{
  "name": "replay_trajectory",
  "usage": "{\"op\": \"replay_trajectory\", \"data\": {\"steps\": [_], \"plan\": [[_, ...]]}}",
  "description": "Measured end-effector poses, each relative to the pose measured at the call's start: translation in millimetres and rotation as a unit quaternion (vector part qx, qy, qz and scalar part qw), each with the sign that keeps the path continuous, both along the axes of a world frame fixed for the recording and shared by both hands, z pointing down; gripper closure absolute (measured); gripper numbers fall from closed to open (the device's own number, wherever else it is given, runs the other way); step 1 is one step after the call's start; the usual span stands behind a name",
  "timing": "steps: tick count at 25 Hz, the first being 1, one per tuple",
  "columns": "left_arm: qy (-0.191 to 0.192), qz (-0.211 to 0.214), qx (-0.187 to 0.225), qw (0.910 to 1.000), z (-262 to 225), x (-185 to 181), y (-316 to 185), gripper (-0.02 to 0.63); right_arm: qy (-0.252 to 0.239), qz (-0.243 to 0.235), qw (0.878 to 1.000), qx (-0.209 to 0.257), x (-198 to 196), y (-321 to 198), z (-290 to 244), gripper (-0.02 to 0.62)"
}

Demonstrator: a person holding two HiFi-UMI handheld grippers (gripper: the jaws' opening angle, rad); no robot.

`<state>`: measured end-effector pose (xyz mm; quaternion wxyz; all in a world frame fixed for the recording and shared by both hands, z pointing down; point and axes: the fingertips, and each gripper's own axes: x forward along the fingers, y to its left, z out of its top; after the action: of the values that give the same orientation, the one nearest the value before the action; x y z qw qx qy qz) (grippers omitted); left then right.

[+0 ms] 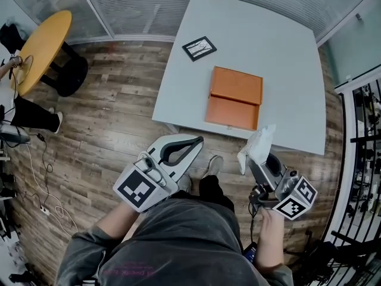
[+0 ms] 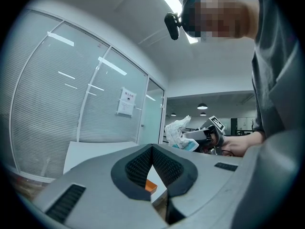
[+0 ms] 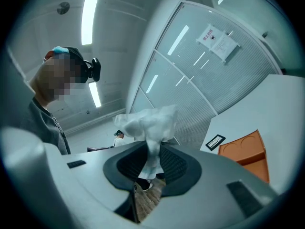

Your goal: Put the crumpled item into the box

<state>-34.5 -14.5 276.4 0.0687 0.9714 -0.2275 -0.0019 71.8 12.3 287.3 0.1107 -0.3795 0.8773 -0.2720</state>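
An orange box (image 1: 235, 97) lies open on the pale grey table (image 1: 286, 52); it also shows at the right of the right gripper view (image 3: 243, 149). A crumpled white paper item (image 1: 259, 145) sticks up out of my right gripper (image 1: 262, 155), which is shut on it short of the table's near edge. In the right gripper view the paper (image 3: 147, 120) is pinched between the dark pads (image 3: 174, 163). My left gripper (image 1: 199, 140) hovers over the floor left of it, tips together and empty. The left gripper view shows its own closed tips (image 2: 152, 149) and the held paper (image 2: 177, 130).
A black-framed marker card (image 1: 199, 47) lies on the table beyond the box. A round yellow table (image 1: 38, 49) stands at far left, with cables (image 1: 41, 177) on the wood floor. A black rack (image 1: 363, 136) lines the right side. Glass partitions with blinds close off the back.
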Motion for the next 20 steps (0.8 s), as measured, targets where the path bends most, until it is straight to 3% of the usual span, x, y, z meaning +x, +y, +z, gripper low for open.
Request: {"op": "replay_trajectory", "data": {"steps": [20], "plan": [[-0.031,-0.042,-0.025,0.9983,14,96,-77,0.594,0.003,-0.057,0.998,-0.027,85,-85,27,0.508]]}}
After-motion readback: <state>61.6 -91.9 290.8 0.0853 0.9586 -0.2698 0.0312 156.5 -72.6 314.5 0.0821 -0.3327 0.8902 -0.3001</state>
